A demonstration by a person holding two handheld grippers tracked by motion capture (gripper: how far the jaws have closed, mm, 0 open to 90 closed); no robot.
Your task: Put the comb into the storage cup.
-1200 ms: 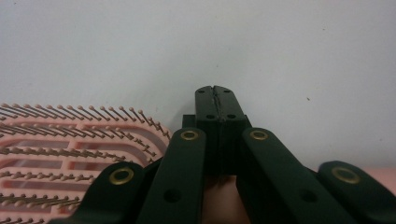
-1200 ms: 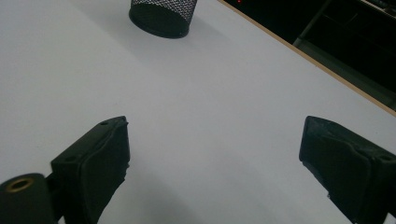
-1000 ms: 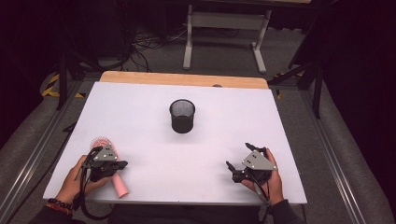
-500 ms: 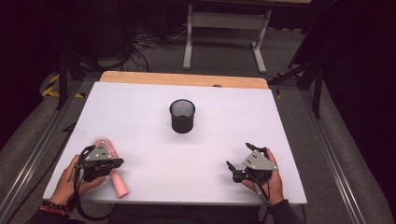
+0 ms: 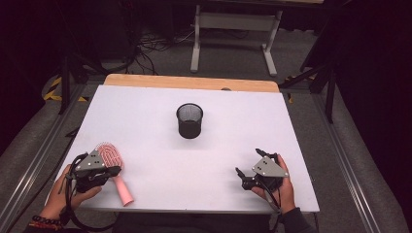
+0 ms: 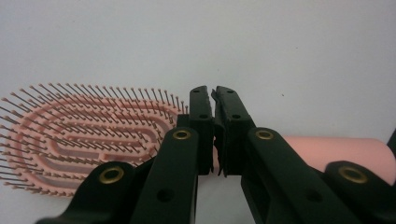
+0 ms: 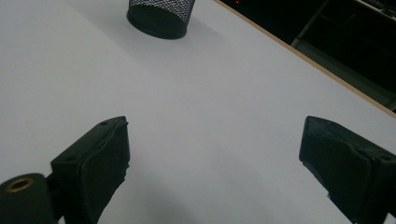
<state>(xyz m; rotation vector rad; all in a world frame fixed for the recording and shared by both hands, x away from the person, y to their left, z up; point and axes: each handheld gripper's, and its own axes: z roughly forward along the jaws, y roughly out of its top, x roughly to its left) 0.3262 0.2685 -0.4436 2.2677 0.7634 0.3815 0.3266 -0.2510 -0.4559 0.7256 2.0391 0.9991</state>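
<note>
While the left gripper (image 6: 214, 95) lies low over the bench (image 5: 204, 145) at the near left corner, its jaws stand nearly together at the neck of the pink hairbrush (image 6: 88, 135), where the bristle head meets the handle. In the left gripper view the jaw tips cover that neck, so whether they actually pinch it cannot be told; a narrow slit remains between them. The brush lies flat on the white surface with its bristles facing up. Its oval head extends to one side of the jaws and its smooth pink handle to the other. In the high view the left gripper (image 5: 109, 171) covers the middle of the hairbrush (image 5: 108, 154); the head points away from the person and the handle end reaches toward the near edge.

The right gripper (image 7: 212, 158) rests at the near right of the bench, well apart from the brush. Its jaws are spread wide with bare surface between them. In the high view it (image 5: 241, 175) is held in the person's right hand (image 5: 282, 187).

A black mesh cup (image 5: 189, 120) stands upright near the middle of the bench, well apart from both grippers. It also appears at the top of the right gripper view (image 7: 160, 16).
</note>
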